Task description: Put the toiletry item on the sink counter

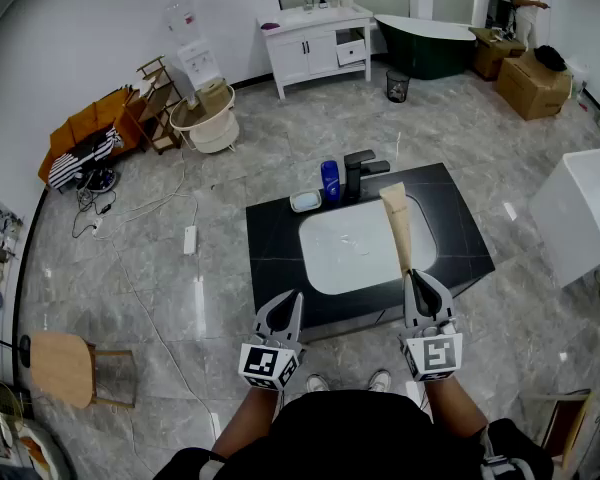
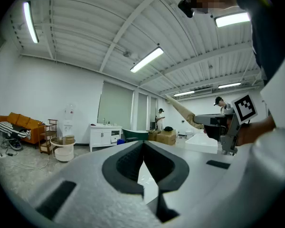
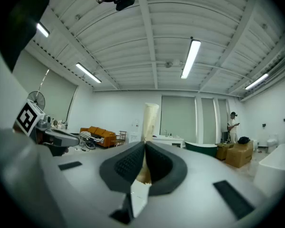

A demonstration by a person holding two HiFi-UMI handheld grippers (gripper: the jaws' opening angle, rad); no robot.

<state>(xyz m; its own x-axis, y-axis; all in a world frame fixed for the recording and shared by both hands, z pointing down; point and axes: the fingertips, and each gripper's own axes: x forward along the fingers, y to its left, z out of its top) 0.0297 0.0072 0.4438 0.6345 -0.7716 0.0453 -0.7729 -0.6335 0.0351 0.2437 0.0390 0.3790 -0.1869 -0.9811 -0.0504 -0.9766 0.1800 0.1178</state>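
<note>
A long tan tube (image 1: 397, 223) juts forward from my right gripper (image 1: 412, 276), which is shut on its lower end; the tube hangs over the right side of the white basin (image 1: 345, 253). In the right gripper view the tube (image 3: 149, 120) rises straight up from between the closed pads of that gripper (image 3: 145, 144). The black sink counter (image 1: 270, 243) lies just ahead of me. My left gripper (image 1: 293, 298) hovers at the counter's front edge, shut and empty (image 2: 143, 144). The left gripper view also catches the tube (image 2: 180, 109) off to its right.
On the counter's back edge stand a blue bottle (image 1: 330, 180), a black faucet (image 1: 358, 171) and a small soap dish (image 1: 305, 201). A white tub (image 1: 580, 208) stands to the right, a wooden stool (image 1: 65, 368) at the left, and a white vanity (image 1: 315, 43) far back.
</note>
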